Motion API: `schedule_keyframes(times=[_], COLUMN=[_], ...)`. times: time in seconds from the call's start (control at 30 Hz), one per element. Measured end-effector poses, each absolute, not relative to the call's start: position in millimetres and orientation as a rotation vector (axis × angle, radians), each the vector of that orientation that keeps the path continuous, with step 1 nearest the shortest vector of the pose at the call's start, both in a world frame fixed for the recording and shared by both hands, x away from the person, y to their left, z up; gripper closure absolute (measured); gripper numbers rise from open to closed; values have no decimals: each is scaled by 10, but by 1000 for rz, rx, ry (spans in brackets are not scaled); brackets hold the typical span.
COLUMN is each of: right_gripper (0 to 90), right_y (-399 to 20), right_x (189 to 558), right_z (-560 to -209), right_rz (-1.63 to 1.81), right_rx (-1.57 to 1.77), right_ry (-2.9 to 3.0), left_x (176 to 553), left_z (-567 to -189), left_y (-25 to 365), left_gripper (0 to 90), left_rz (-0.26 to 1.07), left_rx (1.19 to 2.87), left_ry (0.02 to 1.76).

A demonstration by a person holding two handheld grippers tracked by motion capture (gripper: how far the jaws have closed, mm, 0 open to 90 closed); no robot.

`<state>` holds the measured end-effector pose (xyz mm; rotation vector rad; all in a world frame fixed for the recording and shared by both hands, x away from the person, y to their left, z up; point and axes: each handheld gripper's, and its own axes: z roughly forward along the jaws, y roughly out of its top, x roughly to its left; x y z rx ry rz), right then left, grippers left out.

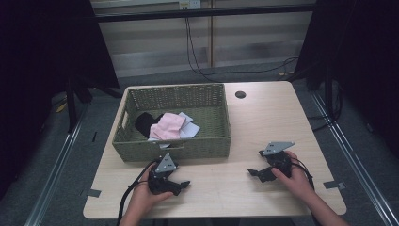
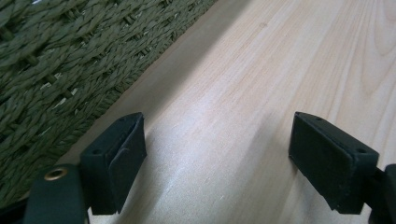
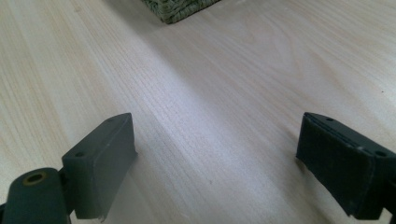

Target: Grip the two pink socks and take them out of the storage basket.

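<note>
While both hands rest low at the near edge, we take in the light wooden table (image 1: pixel 263 117) first, its pale grain running under everything and a small dark round hole (image 1: pixel 240 94) sitting near its far edge. Next in size, we have the green woven basket (image 1: pixel 136 150) on the table's left half, a cut-out handle in its left wall; from the left gripper view its braided side wall (image 2: pixel 51 60) fills the upper left, just beside that gripper. Inside the basket we see a little heap of cloth: a pink piece (image 1: pixel 168 126) on top in the middle, a black piece (image 1: pixel 143 123) touching it on the left, and a white piece (image 1: pixel 189 128) peeking out on the right. Now to the tools. We spot the left gripper (image 1: pixel 182 184) held in the person's left hand (image 1: pixel 141 200), down on the table just in front of the basket's near wall, grey three-cornered plate on top, cable looping off toward the table's near edge. Its jaws stand wide apart with nothing between them but bare wood, as the left gripper view makes plain. Over on the right half, well apart from the basket, we have the right gripper (image 1: pixel 253 173) in the person's right hand (image 1: pixel 296 179), pointing left toward the table's middle. Its jaws are spread wide too, only wood grain between them, and a corner of the basket (image 3: pixel 180 9) shows far ahead at the top of the right gripper view.
</note>
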<state>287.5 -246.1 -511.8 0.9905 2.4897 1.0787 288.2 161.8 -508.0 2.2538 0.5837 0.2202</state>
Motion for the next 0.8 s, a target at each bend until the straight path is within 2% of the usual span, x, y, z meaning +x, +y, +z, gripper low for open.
schedule_keyframes(times=[0.27, 0.43, 0.6, 0.8], right_gripper=[108, 108, 107, 108], right_y=[-2461, -2461, -2461, -2461], right_x=[2875, 2875, 2876, 2876], right_z=[-5118, -5118, -5118, -5118], right_rz=[1079, 1079, 1079, 1079], right_rx=[990, 990, 990, 990], right_ry=[2489, 2490, 2490, 2490], left_x=[2872, 2877, 2900, 2935], left_z=[-5080, -5032, -4963, -4744], left_y=[1608, 1628, 1661, 1694], left_gripper=[187, 228, 232, 231], left_rz=[230, 239, 216, 182], left_rx=[2245, 2277, 2289, 2283], left_ry=[621, 673, 710, 739])
